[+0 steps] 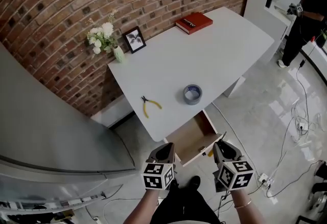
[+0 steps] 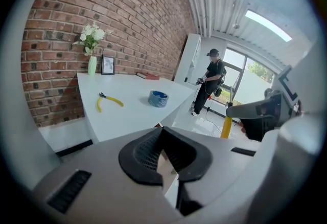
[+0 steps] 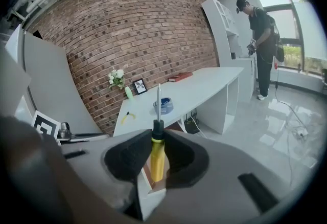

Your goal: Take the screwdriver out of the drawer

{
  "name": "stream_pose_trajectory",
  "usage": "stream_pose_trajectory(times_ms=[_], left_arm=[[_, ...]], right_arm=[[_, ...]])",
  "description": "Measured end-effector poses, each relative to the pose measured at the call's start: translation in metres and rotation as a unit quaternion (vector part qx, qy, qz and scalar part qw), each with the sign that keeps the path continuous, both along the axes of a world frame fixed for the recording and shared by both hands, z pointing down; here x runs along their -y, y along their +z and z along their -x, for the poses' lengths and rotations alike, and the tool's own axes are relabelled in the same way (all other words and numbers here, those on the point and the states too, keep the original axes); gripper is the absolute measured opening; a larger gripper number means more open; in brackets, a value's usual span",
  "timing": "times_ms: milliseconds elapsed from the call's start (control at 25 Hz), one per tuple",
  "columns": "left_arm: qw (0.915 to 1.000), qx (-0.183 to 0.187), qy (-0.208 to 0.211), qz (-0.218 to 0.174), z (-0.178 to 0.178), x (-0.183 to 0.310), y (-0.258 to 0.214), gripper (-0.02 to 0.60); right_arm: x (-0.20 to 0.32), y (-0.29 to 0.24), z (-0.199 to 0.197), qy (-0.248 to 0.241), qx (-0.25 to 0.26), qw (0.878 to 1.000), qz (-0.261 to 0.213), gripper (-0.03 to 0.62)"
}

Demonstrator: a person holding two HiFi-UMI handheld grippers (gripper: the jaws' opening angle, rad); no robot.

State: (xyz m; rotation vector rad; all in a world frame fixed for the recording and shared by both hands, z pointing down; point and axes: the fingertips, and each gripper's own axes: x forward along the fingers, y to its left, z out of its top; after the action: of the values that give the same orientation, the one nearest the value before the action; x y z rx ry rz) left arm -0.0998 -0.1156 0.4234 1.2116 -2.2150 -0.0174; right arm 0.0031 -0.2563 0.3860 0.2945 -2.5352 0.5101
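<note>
A screwdriver (image 3: 157, 159) with a yellow handle and a thin steel shaft stands between the pads of my right gripper (image 3: 157, 138), which is shut on it, shaft pointing away. In the head view the right gripper (image 1: 220, 145) hovers just off the right front corner of the open wooden drawer (image 1: 191, 138) under the white table (image 1: 225, 49), with a bit of yellow handle (image 1: 210, 153) showing. My left gripper (image 1: 167, 147) hangs off the drawer's left front corner. Its black pads (image 2: 148, 154) meet at the tip with nothing between them.
On the table lie yellow-handled pliers (image 1: 151, 106), a roll of grey tape (image 1: 192, 94), a red book (image 1: 194, 22), a picture frame (image 1: 135, 39) and a vase of white flowers (image 1: 104, 39). A person (image 1: 309, 8) stands far right. Cables (image 1: 299, 126) trail on the floor.
</note>
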Motion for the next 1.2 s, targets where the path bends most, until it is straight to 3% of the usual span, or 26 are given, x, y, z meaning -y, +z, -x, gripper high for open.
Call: stream_pose_trajectory(times_ms=[640,1200], left_arm=[[0.9990,0.043,0.013,-0.002,-0.009,0.007,-0.040,-0.006],[0.9982,0.057,0.015,-0.003,-0.019,0.010,-0.051,-0.006]], right_arm=[[0.004,-0.050,-0.023,0.010,0.058,0.998,-0.023,0.078],[0.006,-0.057,-0.034,0.008,0.054,0.997,-0.048,0.078]])
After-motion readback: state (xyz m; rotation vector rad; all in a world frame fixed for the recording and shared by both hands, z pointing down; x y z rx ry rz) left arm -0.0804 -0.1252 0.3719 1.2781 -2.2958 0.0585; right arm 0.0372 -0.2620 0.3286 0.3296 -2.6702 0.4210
